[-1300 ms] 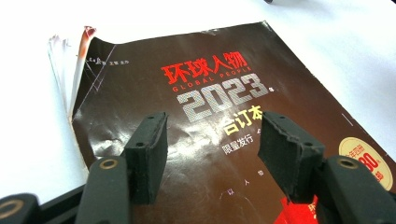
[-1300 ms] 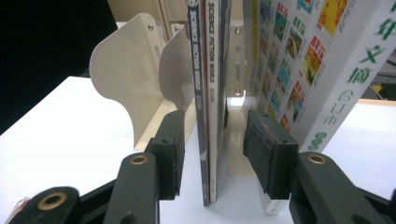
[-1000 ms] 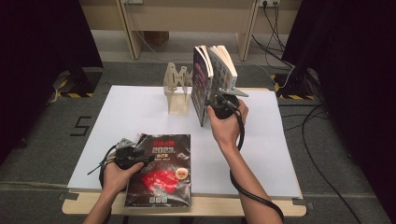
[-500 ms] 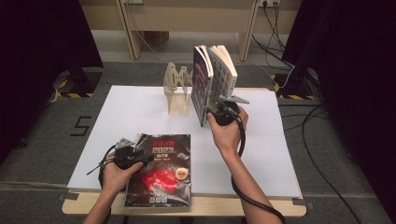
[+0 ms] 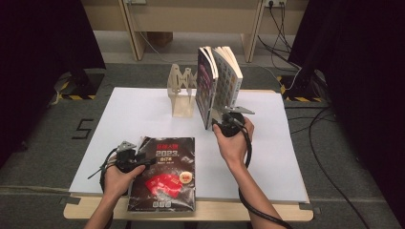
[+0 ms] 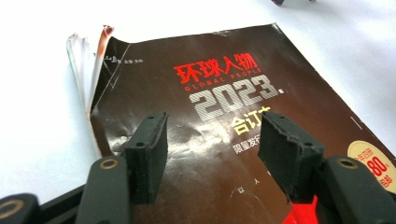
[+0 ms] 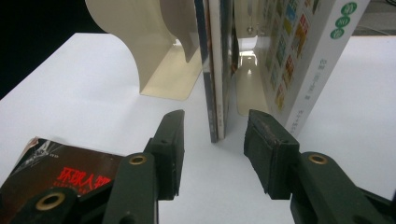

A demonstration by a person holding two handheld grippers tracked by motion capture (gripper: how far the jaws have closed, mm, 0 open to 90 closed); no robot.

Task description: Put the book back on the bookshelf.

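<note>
A dark magazine (image 5: 165, 176) with red and silver print lies flat at the table's front edge. My left gripper (image 5: 142, 161) rests low over its cover (image 6: 210, 88), open, its pads (image 6: 149, 154) apart with nothing between them. A thin dark-covered book (image 5: 205, 90) stands upright against a beige bookend (image 5: 180, 95), and a white book (image 5: 230, 74) with coloured squares leans open behind it. My right gripper (image 5: 221, 120) is at the foot of the thin book. In the right gripper view its jaws (image 7: 212, 135) are open, with the book's near edge (image 7: 215, 93) in line with the gap, untouched.
The white tabletop (image 5: 296, 157) has bare room at left and right. The bookend's curved wall (image 7: 154, 51) rises left of the thin book, and the white book (image 7: 303, 60) stands close on the right. Cables trail on the floor at right (image 5: 334, 157).
My right gripper has sunk along the standing books toward the table. The left gripper and the magazine have stayed put.
</note>
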